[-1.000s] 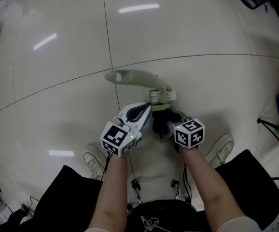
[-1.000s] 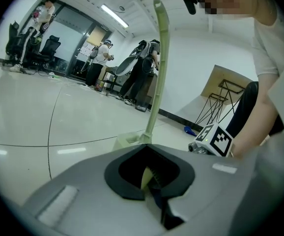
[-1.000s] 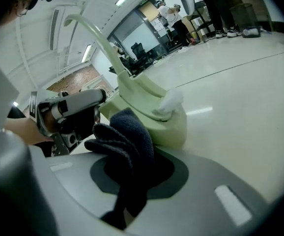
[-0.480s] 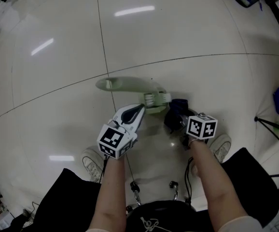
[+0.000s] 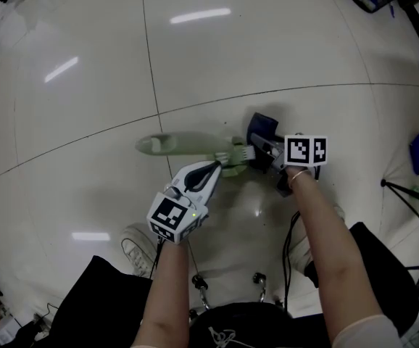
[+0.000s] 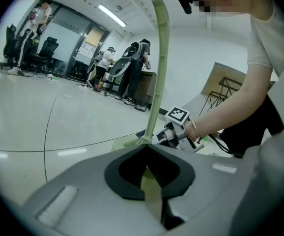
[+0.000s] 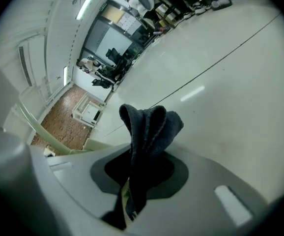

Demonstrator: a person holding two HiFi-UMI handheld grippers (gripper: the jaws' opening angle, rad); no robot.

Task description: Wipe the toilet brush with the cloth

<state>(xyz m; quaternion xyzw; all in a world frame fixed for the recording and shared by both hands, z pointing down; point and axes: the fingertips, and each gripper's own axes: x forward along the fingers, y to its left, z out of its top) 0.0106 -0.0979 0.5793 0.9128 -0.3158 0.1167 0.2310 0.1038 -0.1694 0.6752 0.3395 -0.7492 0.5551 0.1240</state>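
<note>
Over the floor (image 5: 267,49), left hand-held gripper (image 5: 214,166) clamps toilet brush (image 5: 184,143); right hand-held gripper (image 5: 262,143) pinches cloth (image 5: 262,125), seemingly near it.

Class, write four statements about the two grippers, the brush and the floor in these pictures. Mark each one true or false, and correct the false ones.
1. The left gripper is shut on the toilet brush. True.
2. The right gripper is open and empty. False: it is shut on a dark cloth.
3. The toilet brush is bright red. False: it is pale green.
4. The floor is pale, glossy tile with thin dark joint lines. True.
</note>
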